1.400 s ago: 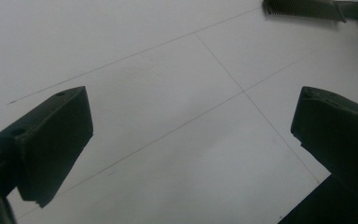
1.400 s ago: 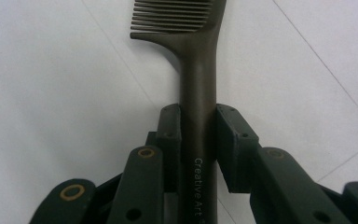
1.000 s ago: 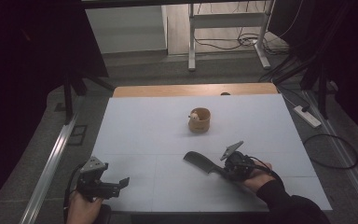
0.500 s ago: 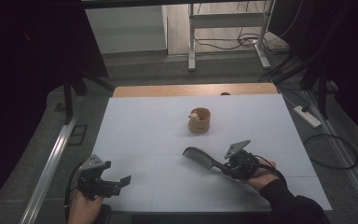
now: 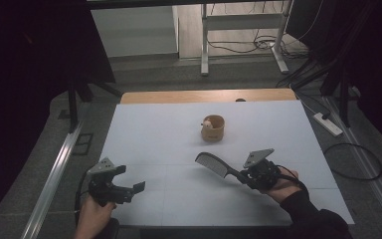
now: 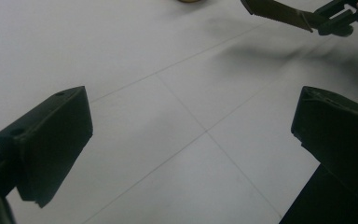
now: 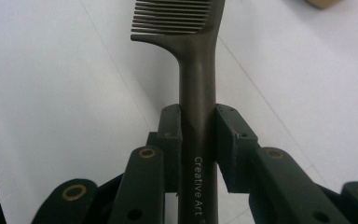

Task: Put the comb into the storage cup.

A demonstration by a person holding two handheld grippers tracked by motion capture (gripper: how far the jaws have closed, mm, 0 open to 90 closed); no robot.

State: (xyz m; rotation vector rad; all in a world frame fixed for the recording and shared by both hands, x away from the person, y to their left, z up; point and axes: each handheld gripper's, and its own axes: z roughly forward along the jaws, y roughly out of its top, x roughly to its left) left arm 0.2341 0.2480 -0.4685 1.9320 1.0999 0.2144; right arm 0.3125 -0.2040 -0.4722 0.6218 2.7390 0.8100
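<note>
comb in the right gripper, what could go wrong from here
The right gripper clamps the comb only by its thin handle, with the toothed head sticking far out; it might pivot or slip. Swinging it toward the small wooden cup could knock that cup over. The left gripper is open, too far to help.

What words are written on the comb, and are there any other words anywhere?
"Creative Art ®": printed in pale letters along the handle of the comb, just where the right gripper clamps it.
The small wooden cup carries no writing that can be made out.
</note>
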